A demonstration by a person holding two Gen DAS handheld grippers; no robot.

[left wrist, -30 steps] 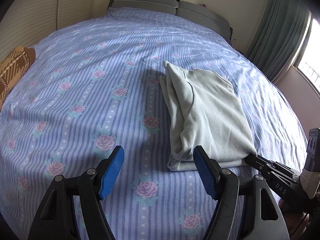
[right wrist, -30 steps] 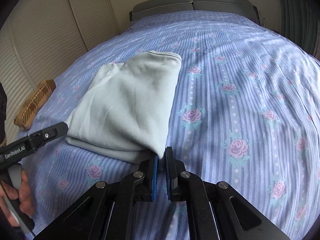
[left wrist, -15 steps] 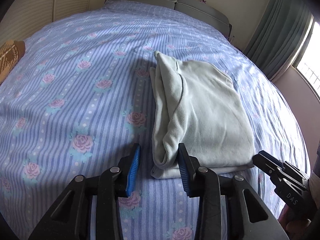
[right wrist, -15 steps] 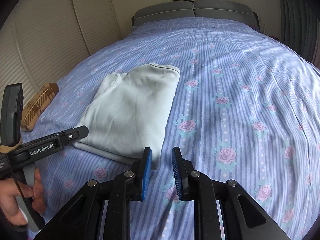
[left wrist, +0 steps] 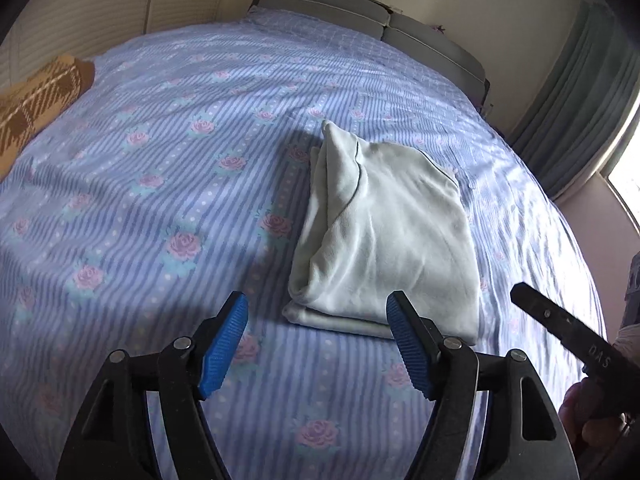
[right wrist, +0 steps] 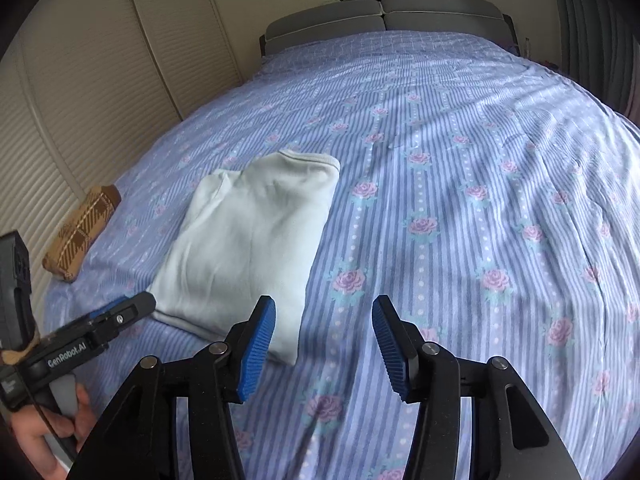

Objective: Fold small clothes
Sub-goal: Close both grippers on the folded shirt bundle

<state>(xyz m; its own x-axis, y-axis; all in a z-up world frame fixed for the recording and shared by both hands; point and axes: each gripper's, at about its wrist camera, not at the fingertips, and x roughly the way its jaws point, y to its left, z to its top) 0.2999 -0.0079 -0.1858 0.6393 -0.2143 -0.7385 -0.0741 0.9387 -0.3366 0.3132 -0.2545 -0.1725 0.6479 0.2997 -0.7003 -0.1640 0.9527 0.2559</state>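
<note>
Pale green garment [left wrist: 394,240], folded into a compact rectangle, is lying on the bed [left wrist: 168,184] toward its near end, well apart from the grey headboard [left wrist: 360,12]. Relative to the garment: the left tool [left wrist: 318,340] is hovering just off its near edge, blue pads spread wide and gripping nothing; the right tool [right wrist: 323,340] is hovering off its near right corner, pads likewise spread and empty. A brown plaid cloth [right wrist: 82,236] is lying well to the garment's left, beside the louvred wall panels [right wrist: 80,100].

Risks, as judged. The garment's left side is showing loose, rolled layers with an open pocket at the near corner; a tool pinching only the top layer there is likely to peel the fold apart. A pad dragging across the soft sheet may be bunching it and shifting the whole bundle. With both tools crowding the same near edge, they may be colliding or pulling unevenly, skewing any further fold.
</note>
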